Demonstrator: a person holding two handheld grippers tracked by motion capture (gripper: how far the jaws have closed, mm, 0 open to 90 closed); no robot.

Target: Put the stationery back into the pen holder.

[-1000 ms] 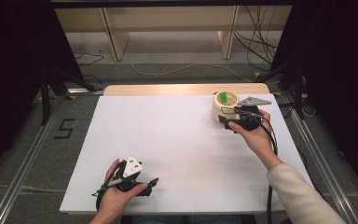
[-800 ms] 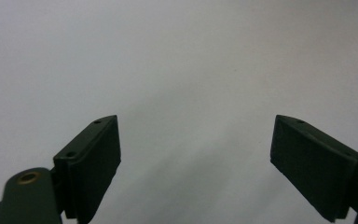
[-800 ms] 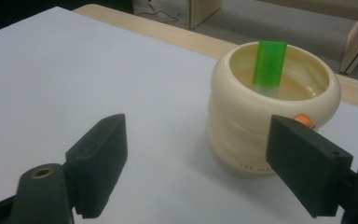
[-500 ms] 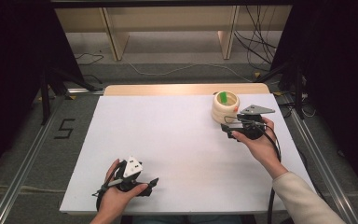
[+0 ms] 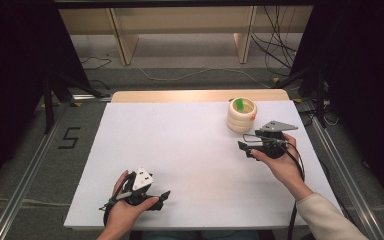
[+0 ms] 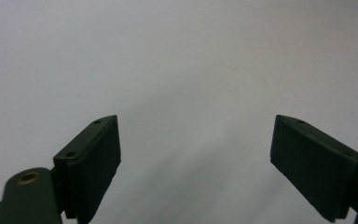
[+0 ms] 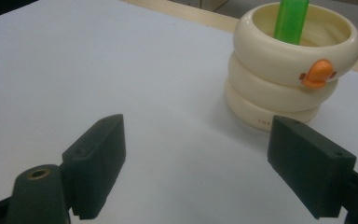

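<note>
A cream cup built like stacked rings, with an orange duck beak on its top ring, stands at the back right of the white table. A green stick stands inside it; in the right gripper view the green stick rises from the cup. My right gripper hovers open and empty just in front of the cup, to its right, and its jaws are spread wide. My left gripper rests near the front edge, open over bare table.
A wooden strip runs along the table's far edge. Metal rails flank both sides, and a "5" mark is on the floor at left. Cables and shelf legs lie beyond the table.
My right gripper has drawn back from the cup toward the person. The cup stays put with the green stick in it. The left gripper has not moved.
</note>
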